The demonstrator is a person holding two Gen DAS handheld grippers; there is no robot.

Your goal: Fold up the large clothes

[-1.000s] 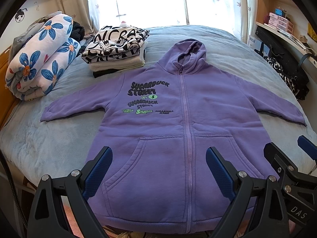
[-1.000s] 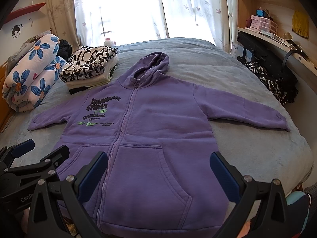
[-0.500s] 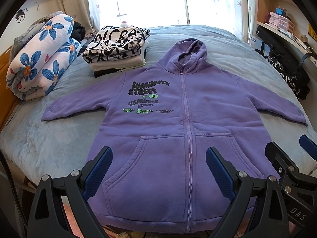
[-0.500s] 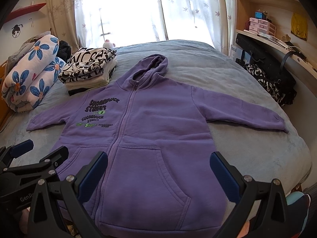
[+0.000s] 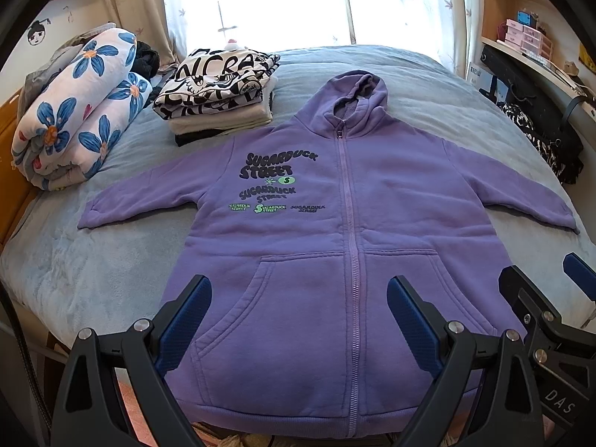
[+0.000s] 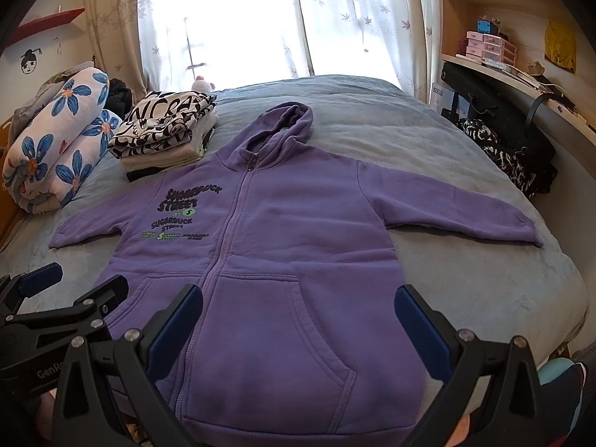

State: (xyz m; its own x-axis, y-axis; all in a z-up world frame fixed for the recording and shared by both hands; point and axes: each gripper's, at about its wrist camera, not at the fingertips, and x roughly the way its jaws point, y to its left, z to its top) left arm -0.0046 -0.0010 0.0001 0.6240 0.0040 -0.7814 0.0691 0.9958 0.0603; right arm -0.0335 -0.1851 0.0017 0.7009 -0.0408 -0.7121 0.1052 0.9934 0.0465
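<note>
left wrist view: purple hoodie [image 5: 346, 246] flat on bed [image 5: 74, 272], front up, zipped, sleeves out sideways, hem at near edge; spread ready for folding. left hand-held gripper [image 5: 298, 316] wide open, holding nothing, above hem. right hand-held gripper [image 6: 298, 320] likewise wide open, empty, over right pocket. folded clothes stack [image 5: 219, 93] and flower blanket roll [image 5: 74, 111] set aside at far left. versus one second ago: hoodie unmoved, right view slightly pulled back; fold not begun.

Purple hoodie [image 5: 335, 260] — blue-flowered quilt [image 5: 74, 111]
</note>
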